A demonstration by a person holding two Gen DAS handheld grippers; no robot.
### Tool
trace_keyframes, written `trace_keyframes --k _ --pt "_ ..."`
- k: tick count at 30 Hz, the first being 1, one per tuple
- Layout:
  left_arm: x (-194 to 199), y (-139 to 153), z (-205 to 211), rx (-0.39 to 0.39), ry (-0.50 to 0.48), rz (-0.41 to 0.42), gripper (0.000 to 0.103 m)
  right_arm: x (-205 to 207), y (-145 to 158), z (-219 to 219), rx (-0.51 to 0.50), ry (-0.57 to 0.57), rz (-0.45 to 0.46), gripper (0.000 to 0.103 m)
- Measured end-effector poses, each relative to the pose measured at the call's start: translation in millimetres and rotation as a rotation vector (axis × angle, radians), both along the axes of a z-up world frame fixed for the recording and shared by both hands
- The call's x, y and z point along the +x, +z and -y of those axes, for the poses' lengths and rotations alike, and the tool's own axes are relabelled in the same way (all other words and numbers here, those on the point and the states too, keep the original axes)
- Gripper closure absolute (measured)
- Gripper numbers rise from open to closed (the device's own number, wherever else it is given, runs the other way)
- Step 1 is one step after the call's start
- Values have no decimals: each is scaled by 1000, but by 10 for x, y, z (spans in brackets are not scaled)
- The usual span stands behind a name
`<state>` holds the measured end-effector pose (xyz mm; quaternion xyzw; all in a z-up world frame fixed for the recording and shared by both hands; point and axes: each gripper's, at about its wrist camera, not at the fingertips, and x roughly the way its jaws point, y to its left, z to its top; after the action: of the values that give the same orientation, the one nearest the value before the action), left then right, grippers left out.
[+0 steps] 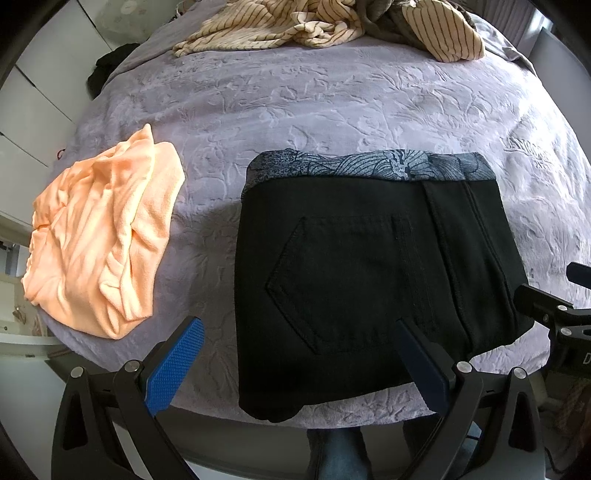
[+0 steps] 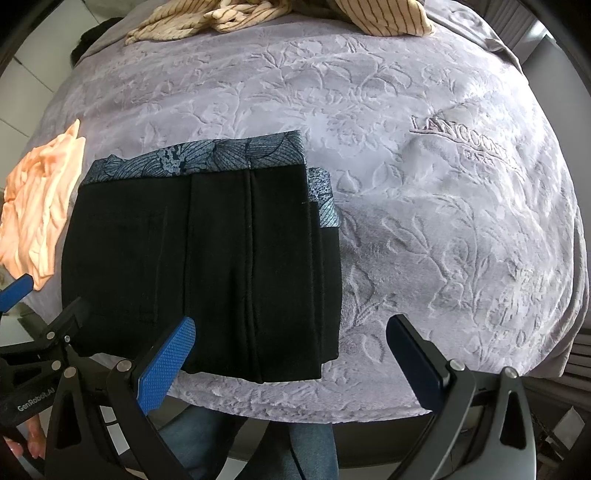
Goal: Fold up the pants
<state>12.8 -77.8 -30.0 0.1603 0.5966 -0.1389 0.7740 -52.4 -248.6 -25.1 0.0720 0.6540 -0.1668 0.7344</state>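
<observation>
- I see the black pants [image 1: 369, 266] lying near the front edge of the bed, on the lilac blanket [image 1: 332, 110]; they look folded down to a compact rectangle, patterned waistband [image 1: 369, 166] at the far side, a back pocket facing up
- My left gripper [image 1: 299, 354] is spread wide with nothing between its fingers; it hangs just in front of the bundle's near edge, the blue pad [image 1: 177, 365] off to the left of the cloth
- My right gripper [image 2: 291, 350] is likewise spread and empty; in its view the bundle's right-hand corner sits between the fingers, not touched as far as I can tell
- I judge the folding close to done; the layers at the right edge are stepped, not flush, so a tidy-up may remain
- The fabric looks like soft, fairly thick denim-type cloth; heavy enough to stay put, limp enough to sag if lifted by one corner; the stacked layers could slide apart
- I would pinch through all layers at the two near corners, or along the folded side, where the bundle is thickest
- The peach garment [image 1: 107, 236] lies well to the left; striped clothes [image 1: 325, 22] sit at the far end
</observation>
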Motion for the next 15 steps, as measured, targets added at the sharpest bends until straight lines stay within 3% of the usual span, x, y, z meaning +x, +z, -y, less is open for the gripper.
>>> trace_keyframes --k 15 --pt "-13 2 9 1 -3 5 0 5 7 -16 -12 10 2 0"
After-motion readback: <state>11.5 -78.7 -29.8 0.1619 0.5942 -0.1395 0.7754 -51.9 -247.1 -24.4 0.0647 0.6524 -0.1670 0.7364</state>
